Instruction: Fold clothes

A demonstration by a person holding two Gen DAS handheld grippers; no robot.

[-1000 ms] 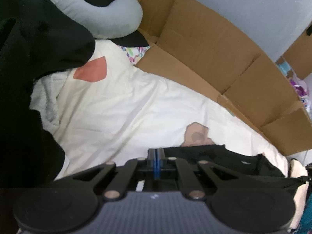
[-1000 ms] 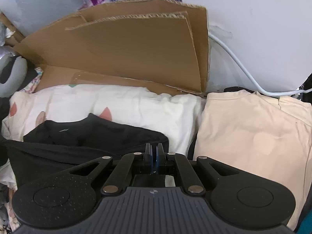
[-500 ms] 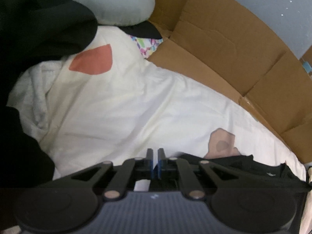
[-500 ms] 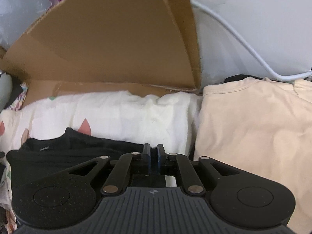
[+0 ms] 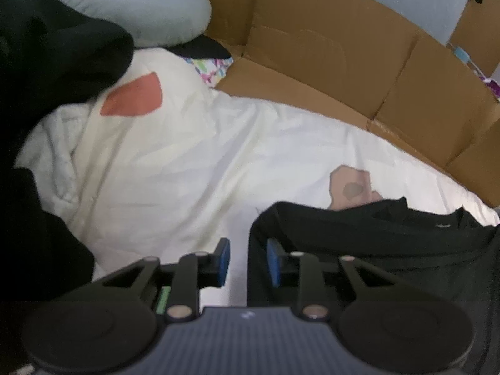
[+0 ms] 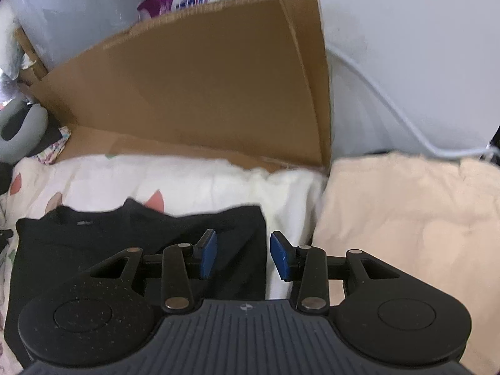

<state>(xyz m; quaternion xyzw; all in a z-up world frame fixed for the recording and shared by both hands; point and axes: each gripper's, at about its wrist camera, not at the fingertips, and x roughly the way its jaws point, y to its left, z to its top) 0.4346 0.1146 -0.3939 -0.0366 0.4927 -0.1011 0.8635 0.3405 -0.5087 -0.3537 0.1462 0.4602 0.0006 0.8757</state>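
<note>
Your left gripper point(image 5: 247, 261) and right gripper point(image 6: 243, 257): fingers opening, nothing pinched, straddling side edges of folded black cotton garment point(image 6: 137, 237) laid flat on white bedsheet point(image 5: 193, 162); release looks deliberate.

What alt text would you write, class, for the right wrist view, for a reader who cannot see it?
The right gripper, its blue-padded jaws opening, hangs over the right edge of a folded black garment on a white sheet, gripping nothing. A peach garment lies to the right, with brown cardboard behind.
</note>
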